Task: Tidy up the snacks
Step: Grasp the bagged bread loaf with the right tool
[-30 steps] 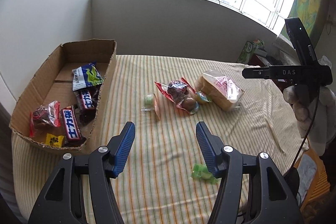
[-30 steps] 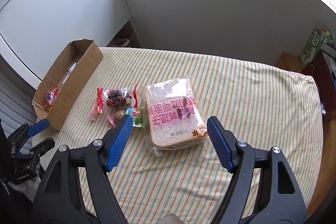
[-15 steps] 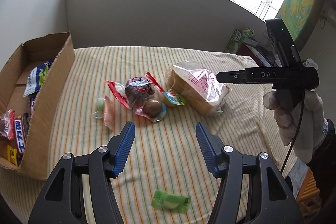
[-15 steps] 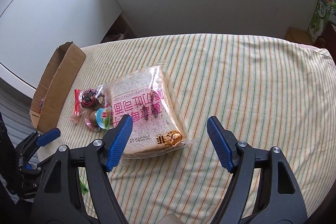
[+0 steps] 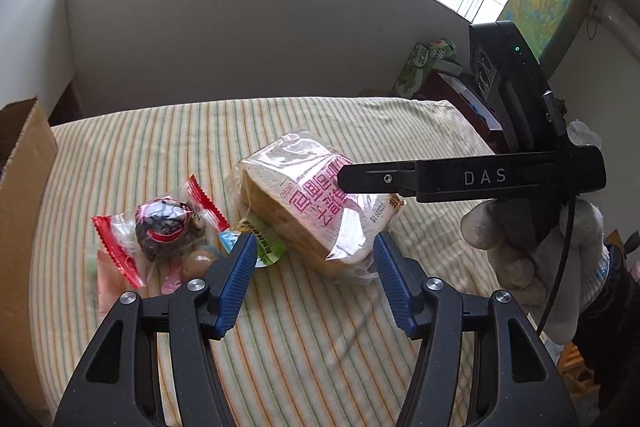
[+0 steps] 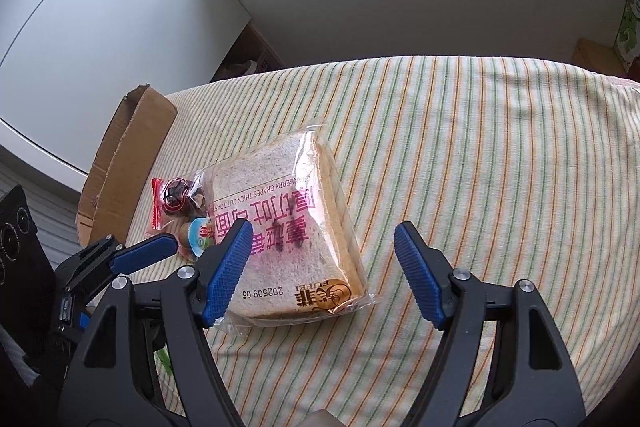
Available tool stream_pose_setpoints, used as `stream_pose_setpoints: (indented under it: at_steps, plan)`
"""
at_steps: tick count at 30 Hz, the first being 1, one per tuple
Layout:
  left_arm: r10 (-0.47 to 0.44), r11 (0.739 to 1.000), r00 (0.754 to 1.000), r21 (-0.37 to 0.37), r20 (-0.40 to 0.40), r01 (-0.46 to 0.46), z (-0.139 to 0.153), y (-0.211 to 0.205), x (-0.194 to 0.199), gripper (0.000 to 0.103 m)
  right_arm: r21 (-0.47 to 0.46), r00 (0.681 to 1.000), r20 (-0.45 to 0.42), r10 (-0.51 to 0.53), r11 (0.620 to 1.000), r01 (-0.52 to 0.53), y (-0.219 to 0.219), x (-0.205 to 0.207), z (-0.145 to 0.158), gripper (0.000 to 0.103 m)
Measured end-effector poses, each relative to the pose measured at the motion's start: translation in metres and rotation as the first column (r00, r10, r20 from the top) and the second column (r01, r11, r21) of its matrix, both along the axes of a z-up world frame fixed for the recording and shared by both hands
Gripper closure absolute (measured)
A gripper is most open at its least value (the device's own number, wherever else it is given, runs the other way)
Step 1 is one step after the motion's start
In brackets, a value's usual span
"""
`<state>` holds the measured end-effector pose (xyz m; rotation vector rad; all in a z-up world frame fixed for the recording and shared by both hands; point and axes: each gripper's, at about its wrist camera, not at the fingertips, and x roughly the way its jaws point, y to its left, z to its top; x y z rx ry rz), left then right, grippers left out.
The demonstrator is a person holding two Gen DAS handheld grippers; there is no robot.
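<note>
The snacks are lying in a loose cluster on the striped cloth (image 6: 480, 155) covering the table, with the bagged bread (image 6: 288, 227) biggest among them. We are holding our left claw (image 5: 312, 279) just short of the bread (image 5: 308, 203), its blue ribbed pads standing apart with nothing between them. We are holding our right claw (image 6: 324, 271) over the bread's near edge, its jaws wide apart and not pressing the bag.

In the left wrist view the right claw's black finger (image 5: 460, 179) is crossing in front of the bread and covering part of its pink print. The gloved hand (image 5: 532, 247) behind it is running partly out of the picture. The cardboard box (image 5: 24, 187) is cut off at the left edge, so we cannot see inside it. In the right wrist view only its torn outer wall (image 6: 120, 163) is showing.

The bread is a thick square stack of slices in a clear, crinkled, glossy bag. Beside it, touching or overlapping, a red-edged clear packet (image 5: 160, 227) is holding something dark and round. A small brown ball (image 5: 198, 261) and a round green-lidded cup (image 5: 262, 245) are partly hiding behind our left pad (image 5: 236, 279). A pale pink wrapper (image 5: 108, 279) at the cluster's left is too blurred to identify.
</note>
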<state>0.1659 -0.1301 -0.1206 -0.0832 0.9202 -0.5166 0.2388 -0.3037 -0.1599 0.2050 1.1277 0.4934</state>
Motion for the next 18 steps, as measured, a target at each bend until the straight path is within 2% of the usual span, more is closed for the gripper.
stream_pose_setpoints:
  at_steps: [1, 3, 7, 9, 13, 18]
  plan:
    - [-0.002, 1.000, 1.000, -0.002, -0.006, 0.002, -0.002, -0.002, 0.003, 0.043, 0.001, 1.000, 0.001, 0.009, 1.000, -0.009, 0.001, 0.000, 0.000, 0.028]
    - [-0.006, 1.000, 1.000, -0.011, -0.019, 0.006, -0.005, -0.003, 0.008, 0.043, 0.003, 1.000, -0.003, 0.028, 1.000, -0.028, 0.006, 0.001, 0.000, 0.035]
    - [-0.017, 1.000, 0.999, -0.015, -0.039, 0.016, -0.011, -0.006, 0.016, 0.043, 0.010, 0.999, -0.015, 0.046, 0.999, -0.046, 0.012, 0.001, -0.001, 0.037]
    - [-0.020, 1.000, 0.999, -0.005, -0.049, 0.020, -0.013, -0.007, 0.018, 0.043, 0.014, 0.998, -0.026, 0.055, 0.998, -0.055, 0.014, 0.001, -0.003, 0.043]
    - [-0.028, 1.000, 0.998, -0.008, -0.055, 0.028, -0.015, -0.006, 0.022, 0.044, 0.020, 0.997, -0.028, 0.069, 0.997, -0.069, 0.017, -0.001, -0.004, 0.046]
    - [-0.046, 0.999, 0.998, 0.008, -0.039, 0.047, -0.014, -0.013, 0.021, 0.053, -0.009, 0.997, -0.021, 0.074, 0.997, -0.074, 0.021, -0.008, 0.000, 0.050]
